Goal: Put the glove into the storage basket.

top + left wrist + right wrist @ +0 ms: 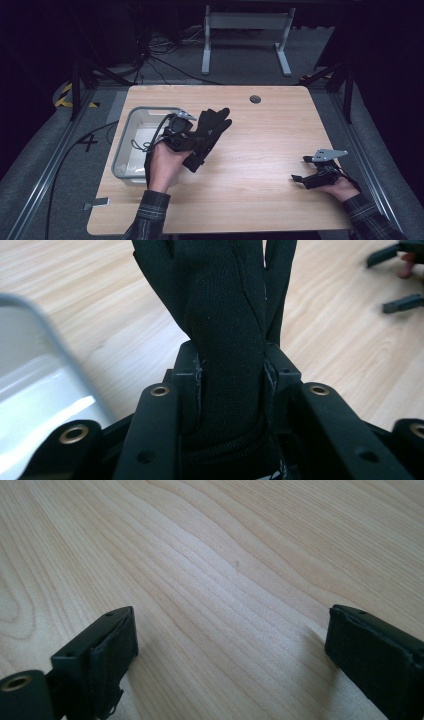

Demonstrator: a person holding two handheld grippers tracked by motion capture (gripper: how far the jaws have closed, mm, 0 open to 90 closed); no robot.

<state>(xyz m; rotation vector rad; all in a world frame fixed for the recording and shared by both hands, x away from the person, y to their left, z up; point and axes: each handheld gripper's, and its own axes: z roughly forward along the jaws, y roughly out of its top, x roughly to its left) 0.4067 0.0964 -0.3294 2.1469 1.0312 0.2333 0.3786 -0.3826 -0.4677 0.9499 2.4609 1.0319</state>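
Note:
A black glove [207, 135] hangs above the left half of the wooden table [260, 150], its fingers pointing up and to the right. My left gripper [184, 136] is shut on the black glove near its cuff, right beside the tray's right rim. In the left gripper view the glove [225, 315] is pinched between the two jaws and rises out of them. My right gripper [299, 169] rests low at the table's right front, open, with nothing but bare wood [225, 580] between its fingers [107, 645].
A grey plastic tray [128, 125] stands on the left side of the table; its rim [55, 340] is close at the left in the left gripper view. A round cable hole [255, 99] sits near the far edge. Dark floor and a desk frame lie beyond.

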